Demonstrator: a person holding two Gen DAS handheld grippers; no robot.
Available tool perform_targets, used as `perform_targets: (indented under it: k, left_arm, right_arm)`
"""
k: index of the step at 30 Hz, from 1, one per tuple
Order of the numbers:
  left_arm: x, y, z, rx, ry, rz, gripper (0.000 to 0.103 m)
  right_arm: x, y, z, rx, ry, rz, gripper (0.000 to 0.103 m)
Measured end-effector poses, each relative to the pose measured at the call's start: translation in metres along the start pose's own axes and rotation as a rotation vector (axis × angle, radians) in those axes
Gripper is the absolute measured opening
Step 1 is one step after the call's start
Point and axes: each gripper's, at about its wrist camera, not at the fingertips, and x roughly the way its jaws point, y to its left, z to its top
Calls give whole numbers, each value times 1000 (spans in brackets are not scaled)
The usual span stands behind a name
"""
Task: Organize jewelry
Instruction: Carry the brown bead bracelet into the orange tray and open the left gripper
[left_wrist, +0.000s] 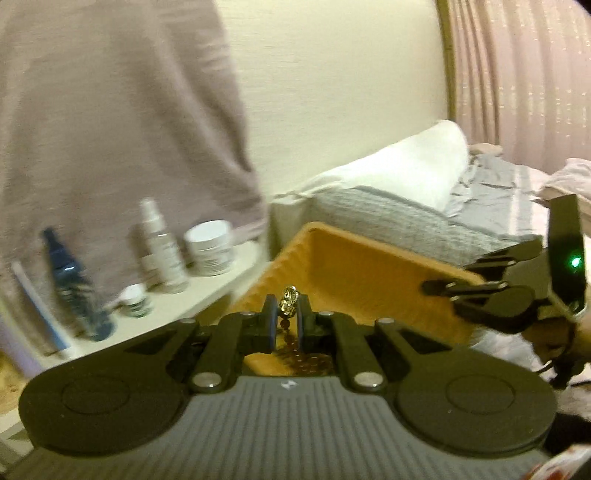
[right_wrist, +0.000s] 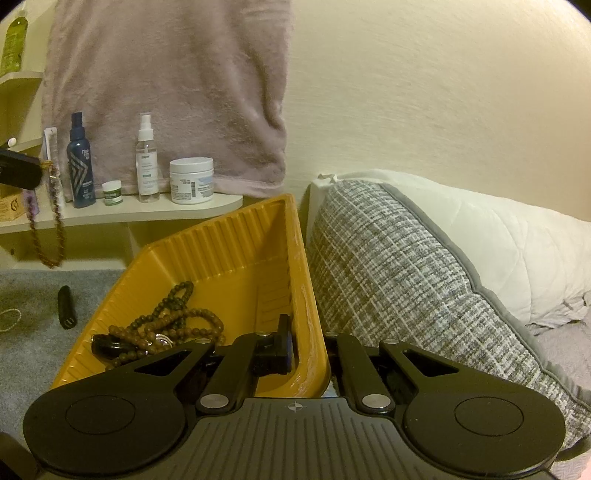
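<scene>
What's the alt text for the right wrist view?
The right gripper is shut on the side wall of a yellow tray holding brown bead strands. At far left, the left gripper dangles a beaded necklace before a shelf of toiletry bottles.

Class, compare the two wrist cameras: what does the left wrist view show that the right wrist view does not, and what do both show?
Left wrist only: a gold metal charm pinched in the left gripper, and pink striped curtains.

Right wrist only: brown wooden bead strands lying in the tray, and the right gripper clamped on the tray's rim.

Both: the orange ribbed plastic tray, a white screw-lid jar and a mauve hanging towel.
</scene>
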Motion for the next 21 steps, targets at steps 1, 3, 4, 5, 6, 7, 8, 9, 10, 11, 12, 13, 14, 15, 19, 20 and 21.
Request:
perform_targets:
  k: [1,3,4,5,6,7,8,9,10,11,12,13,14,15,19,20,21]
  left_arm:
    - [4,-5,1,5,-1,-10,9]
    - [11,-15,2,10,-3,-35,9]
    - [15,-20,2,13,0,-50,9]
    - [19,-24,2,17,4,-59,9]
    - [23,-29,2,20,9,-68,9]
    - [26,-33,1,20,15,-78,9]
    - [27,-37,1,24,22,-84,9]
    - [30,-40,0,30,29,-89,9]
    - [33,-44,-2,33,37,-96,9]
    - [36,-47,-3,35,46,-105,9]
    - [39,-48,-6,35,53,-108,9]
    - [42,-50,-7,36,60,-112,9]
    - [44,-52,-10,35,67,-116,9]
    - [46,-53,-12,36,72,-117,9]
    - [52,-56,-17,35,90,-125,9]
    - [52,-56,-18,35,93,-125,9]
    - [53,-56,-18,33,95,-126,9]
  right_arm:
    - [0,0,0,0,0,1,5]
    - [0,0,0,2,-1,3,5]
    - [0,0,0,3,-1,4,5]
    - [0,0,0,4,-1,5,5]
    - [0,0,0,5,-1,5,5]
    - [0,0,1,7,-1,6,5]
    - [0,-1,1,9,-1,6,5]
    - [0,-1,1,10,-1,6,5]
    - [0,-1,1,10,-1,6,5]
    - [0,-1,1,11,-1,7,5]
    - [0,-1,1,11,0,7,5]
    - [0,-1,1,11,0,8,5]
    - [-1,-1,1,11,0,8,5]
    - [-1,-1,1,12,0,8,5]
    - [-1,-1,0,12,0,8,5]
    - [-1,-1,0,12,0,8,5]
    - [-1,-1,0,12,-1,9,5]
